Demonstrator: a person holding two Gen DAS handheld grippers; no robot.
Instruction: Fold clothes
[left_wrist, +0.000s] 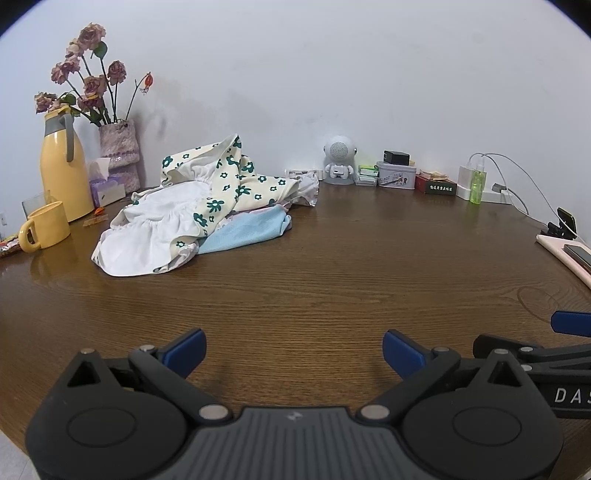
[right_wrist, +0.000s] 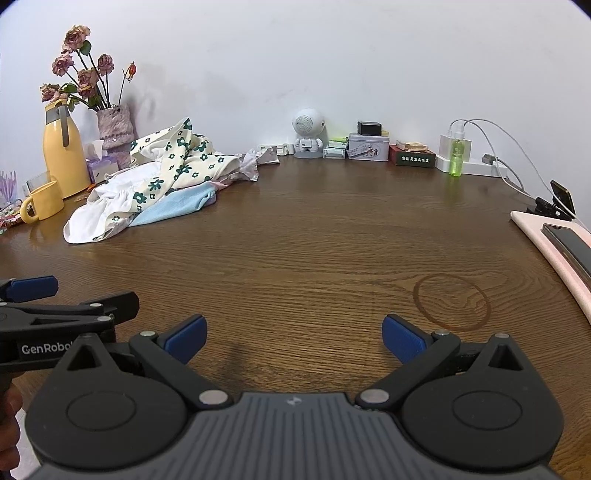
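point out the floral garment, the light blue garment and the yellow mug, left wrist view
floral garment (left_wrist: 225, 184): left wrist view, on its printed cream fabric at the top of the pile.
light blue garment (left_wrist: 247, 232): left wrist view, on its exposed flat part.
yellow mug (left_wrist: 50, 225): left wrist view, on its side wall.

The left gripper hangs over the near part of the brown wooden table, its blue pads wide apart with nothing between them. At the right edge, a part of the right gripper shows. Far left lies a pile of clothes: a cream floral piece on top, white cloth and a light blue piece below. Left of it stand a yellow mug and a yellow jug.
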